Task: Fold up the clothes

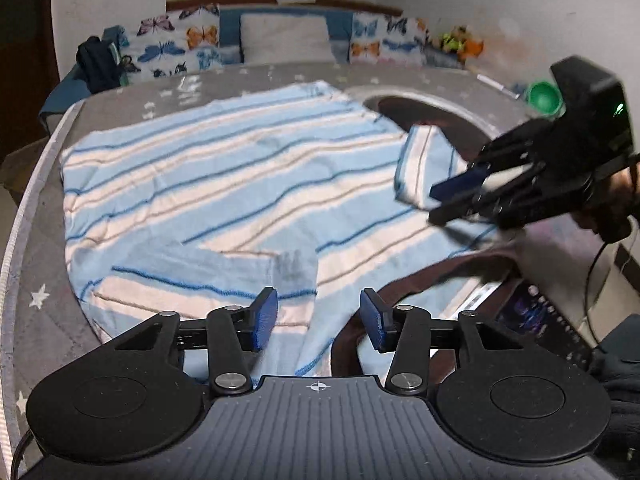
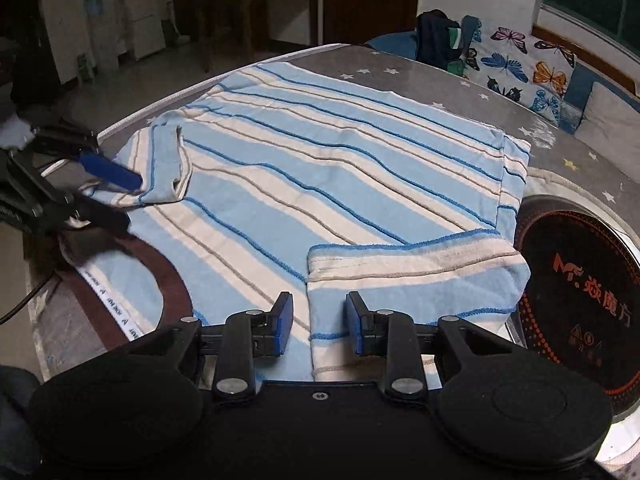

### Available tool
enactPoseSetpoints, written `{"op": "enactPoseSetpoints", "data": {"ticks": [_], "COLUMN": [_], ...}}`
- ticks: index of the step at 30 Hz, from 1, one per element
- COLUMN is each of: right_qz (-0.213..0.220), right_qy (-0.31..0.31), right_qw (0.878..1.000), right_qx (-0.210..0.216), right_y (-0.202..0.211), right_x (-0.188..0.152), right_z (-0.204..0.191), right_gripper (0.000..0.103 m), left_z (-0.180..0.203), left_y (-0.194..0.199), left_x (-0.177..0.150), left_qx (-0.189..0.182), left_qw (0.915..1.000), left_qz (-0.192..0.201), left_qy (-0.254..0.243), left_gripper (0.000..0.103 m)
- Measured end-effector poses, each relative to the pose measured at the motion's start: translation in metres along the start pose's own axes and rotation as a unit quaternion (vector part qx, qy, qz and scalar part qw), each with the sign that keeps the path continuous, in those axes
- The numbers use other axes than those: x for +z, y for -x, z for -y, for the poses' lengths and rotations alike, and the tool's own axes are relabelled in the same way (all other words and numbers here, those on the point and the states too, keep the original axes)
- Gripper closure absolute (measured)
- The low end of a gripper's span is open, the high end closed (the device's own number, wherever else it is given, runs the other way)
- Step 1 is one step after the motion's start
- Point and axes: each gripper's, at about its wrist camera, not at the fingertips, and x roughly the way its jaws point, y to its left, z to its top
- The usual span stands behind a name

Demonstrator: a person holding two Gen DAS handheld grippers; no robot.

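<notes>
A light-blue and white striped sweater point(image 1: 224, 184) lies flat on the grey star-print mattress point(image 1: 44, 304); it also shows in the right wrist view point(image 2: 320, 160). Both sleeves are folded in over the body. My left gripper point(image 1: 318, 322) is open just above the near sleeve point(image 1: 192, 276); in the right wrist view the left gripper point(image 2: 116, 196) stands open beside that sleeve's cuff point(image 2: 168, 168). My right gripper point(image 2: 318, 326) is open over the other folded sleeve point(image 2: 416, 276); in the left wrist view the right gripper point(image 1: 448, 200) hovers open by that sleeve point(image 1: 424, 164).
A round black induction cooker point(image 2: 576, 304) sits on the mattress beside the sweater. Butterfly-print pillows point(image 1: 176, 40) and a white pillow point(image 1: 284, 38) line the far wall. A green bowl point(image 1: 542, 98) and a dark bag point(image 1: 98, 62) lie nearby. A brown collar point(image 1: 400, 296) shows at the near edge.
</notes>
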Motion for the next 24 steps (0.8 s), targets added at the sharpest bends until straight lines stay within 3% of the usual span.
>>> {"op": "enactPoseSetpoints", "data": {"ticks": [3, 7, 12, 13, 17, 21, 24], "right_qz": [0.007, 0.032, 0.079, 0.102, 0.159, 0.202, 0.215], "right_qy": [-0.008, -0.028, -0.097, -0.139, -0.229, -0.308, -0.345], "right_qw": [1.0, 0.999, 0.991, 0.984, 0.959, 0.928, 0.913], "right_qx": [-0.009, -0.022, -0.035, -0.042, -0.052, -0.05, -0.027], "right_y": [-0.001, 0.01, 0.04, 0.058, 0.101, 0.13, 0.137], "right_x": [0.001, -0.002, -0.006, -0.011, -0.029, -0.05, -0.061], "right_z": [0.003, 0.01, 0.033, 0.049, 0.078, 0.1, 0.105], "right_gripper": [0.097, 0.099, 0.1, 0.1, 0.099, 0.099, 0.099], "left_z": [-0.007, -0.012, -0.026, -0.031, -0.055, -0.084, -0.094], "left_y": [-0.003, 0.002, 0.032, 0.041, 0.082, 0.128, 0.152], "left_x": [-0.003, -0.005, -0.006, -0.007, -0.015, -0.039, -0.055], "left_qx": [0.007, 0.009, 0.022, 0.025, 0.037, 0.053, 0.072], "left_qw": [0.9998, 0.9993, 0.9944, 0.992, 0.9762, 0.947, 0.9308], "left_qz": [0.0, 0.013, 0.074, 0.09, 0.161, 0.232, 0.26], "left_qy": [0.018, 0.035, 0.072, 0.085, 0.141, 0.216, 0.247], "left_gripper": [0.079, 0.093, 0.098, 0.098, 0.099, 0.099, 0.099]}}
